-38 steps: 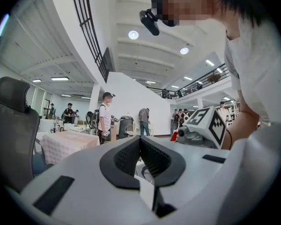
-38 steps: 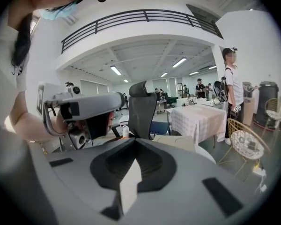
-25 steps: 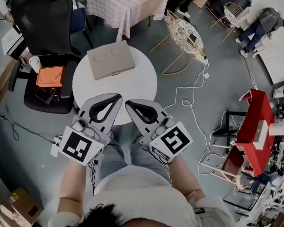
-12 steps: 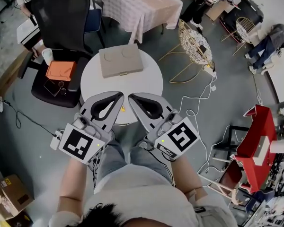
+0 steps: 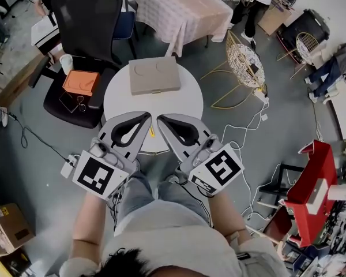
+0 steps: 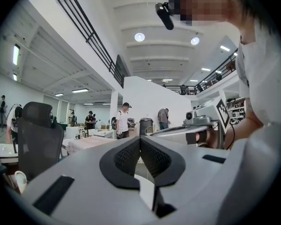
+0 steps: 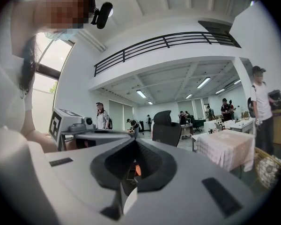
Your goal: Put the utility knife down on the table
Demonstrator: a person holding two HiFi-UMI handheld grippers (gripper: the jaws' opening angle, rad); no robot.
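Pinched shut and empty: left tool (image 5: 145, 118) and right tool (image 5: 160, 119). Yellow sliver, probably the utility knife (image 5: 151, 131), lying on the surface (image 5: 187, 104) near its front rim; easily knocked off by a careless tool sweep.

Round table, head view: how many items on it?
2: flat beige box at the far side, small yellow item at the near edge; more may be hidden.

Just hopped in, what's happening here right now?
A person holds the left hand-held gripper and right hand-held gripper side by side over the near edge of the round white table, both with jaws together and empty. A thin yellow item, possibly the utility knife, shows on the table between them. A tan box sits farther back.
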